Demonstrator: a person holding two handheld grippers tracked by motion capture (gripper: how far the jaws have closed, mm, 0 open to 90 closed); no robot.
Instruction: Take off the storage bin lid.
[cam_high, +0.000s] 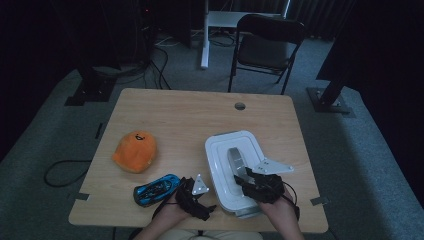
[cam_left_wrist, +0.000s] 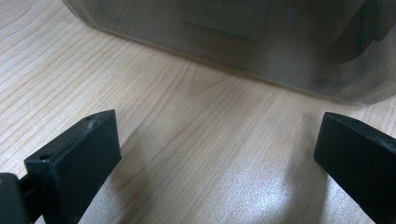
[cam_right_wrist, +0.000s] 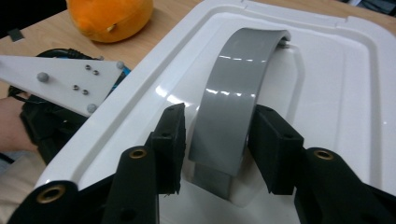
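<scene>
High view: wooden table (cam_high: 190, 115) with a white lidded container (cam_high: 220, 160) lying right of centre, its long side running near to far. A grey arched handle (cam_high: 236, 159) stands up along the middle of the lid. Right gripper (cam_high: 246, 176) sits over the near part of the lid, held from the near edge by the person's right hand (cam_high: 280, 207), its grey three-cornered plate on top. Right gripper view: the two black jaws stand on either side of the grey handle (cam_right_wrist: 233, 116) near its lower end, the band between them; the right pad (cam_right_wrist: 271, 140) looks to be against the handle's edge, the left pad (cam_right_wrist: 170, 140) just beside it with a thin sliver of gap, so full pressure cannot be told. Jaws narrowed about the handle, not clamped flat. Left gripper (cam_high: 196, 196) rests low at the near edge of the table, just left of the container, in the left hand (cam_high: 172, 212). Left gripper view: jaws wide apart, bare wood between them, nothing held; the container's smoky side wall (cam_left_wrist: 243, 42) lies just beyond the tips. A blue toy car (cam_high: 156, 189) lies just left of the left gripper. An orange plush toy (cam_high: 134, 151) sits farther left, well apart from the container.
</scene>
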